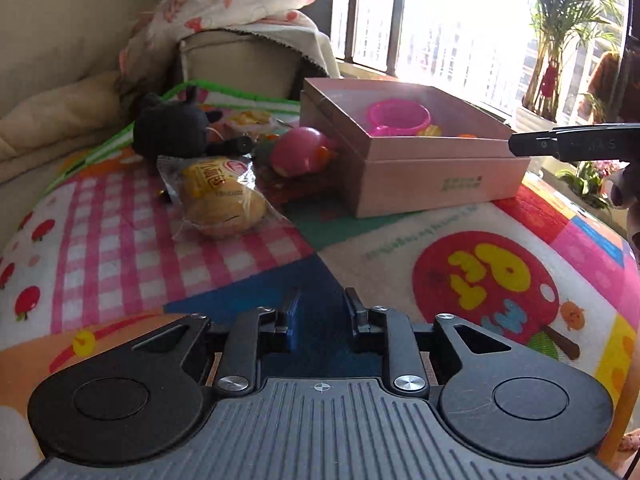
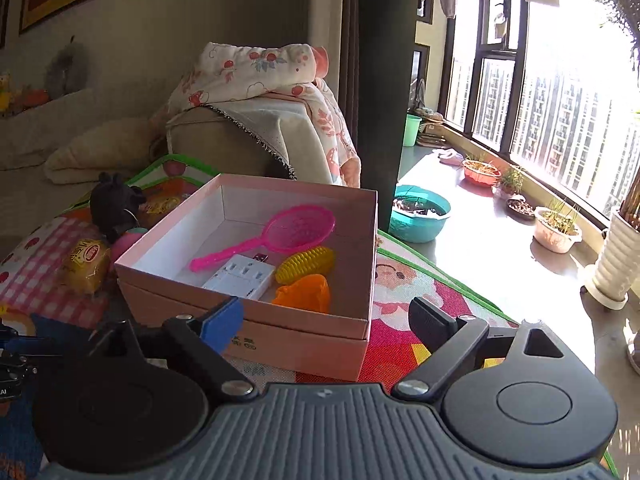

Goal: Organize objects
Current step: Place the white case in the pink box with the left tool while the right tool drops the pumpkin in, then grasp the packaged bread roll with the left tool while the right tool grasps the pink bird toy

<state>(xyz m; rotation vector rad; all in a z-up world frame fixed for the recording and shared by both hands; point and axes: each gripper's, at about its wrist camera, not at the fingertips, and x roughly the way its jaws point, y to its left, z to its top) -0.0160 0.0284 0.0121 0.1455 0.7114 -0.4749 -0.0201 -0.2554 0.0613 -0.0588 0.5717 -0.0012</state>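
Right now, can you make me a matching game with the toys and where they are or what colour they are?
Things:
1. racket
2. corn
3. bread
4. plush

Matches:
A. black, on the mat behind the bread
B. yellow, in the box
C. pink, in the box
D. in a clear wrapper, on the pink checks

Pairs: 1-C, 2-B, 3-D, 4-A
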